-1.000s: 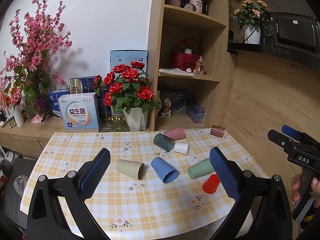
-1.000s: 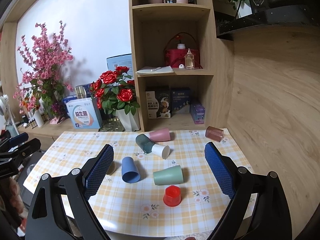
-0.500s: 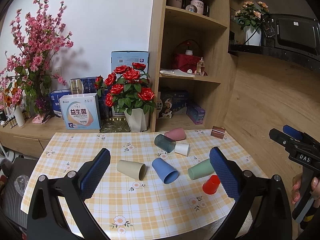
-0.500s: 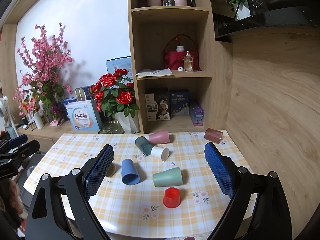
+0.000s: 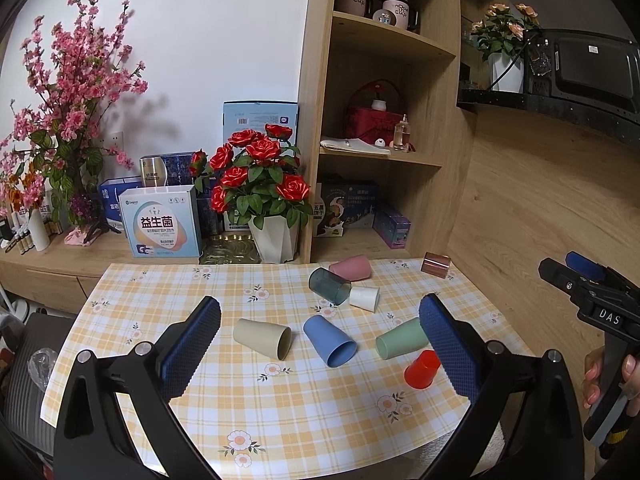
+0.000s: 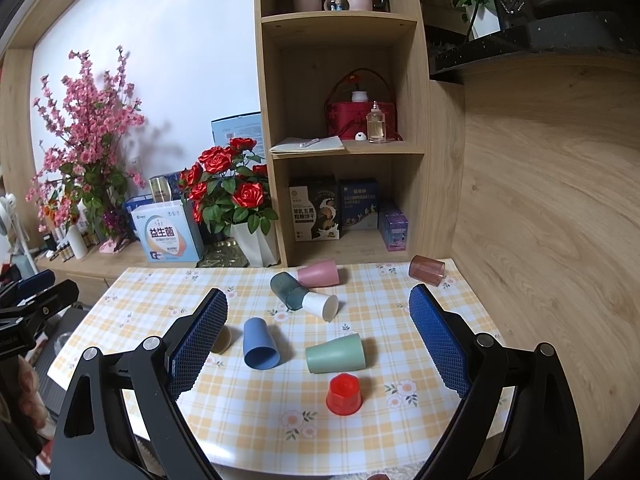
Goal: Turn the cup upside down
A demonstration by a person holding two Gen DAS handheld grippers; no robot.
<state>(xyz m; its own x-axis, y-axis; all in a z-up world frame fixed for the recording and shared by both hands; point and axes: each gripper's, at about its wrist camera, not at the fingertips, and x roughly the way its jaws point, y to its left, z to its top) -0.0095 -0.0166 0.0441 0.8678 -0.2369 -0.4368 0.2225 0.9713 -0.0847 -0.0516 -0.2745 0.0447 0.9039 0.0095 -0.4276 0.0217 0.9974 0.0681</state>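
Observation:
Several cups lie on their sides on the checked tablecloth (image 5: 280,408): beige (image 5: 262,337), blue (image 5: 329,340), green (image 5: 400,344), white (image 5: 364,298), dark teal (image 5: 329,286), pink (image 5: 350,267) and brown (image 5: 436,265). A red cup (image 6: 343,394) stands upside down near the front. My left gripper (image 5: 320,344) is open and empty, held above the table's front. My right gripper (image 6: 318,340) is open and empty too, above the blue cup (image 6: 260,344) and green cup (image 6: 336,353).
A white vase of red roses (image 5: 274,236) and boxes (image 5: 166,226) stand on the sideboard behind the table. A wooden shelf unit (image 6: 344,148) rises at the back. A wooden wall (image 6: 552,240) borders the right side. The right gripper shows in the left view (image 5: 592,296).
Both views have shifted slightly; the grippers have risen a little. No cup has moved and both grippers stay open.

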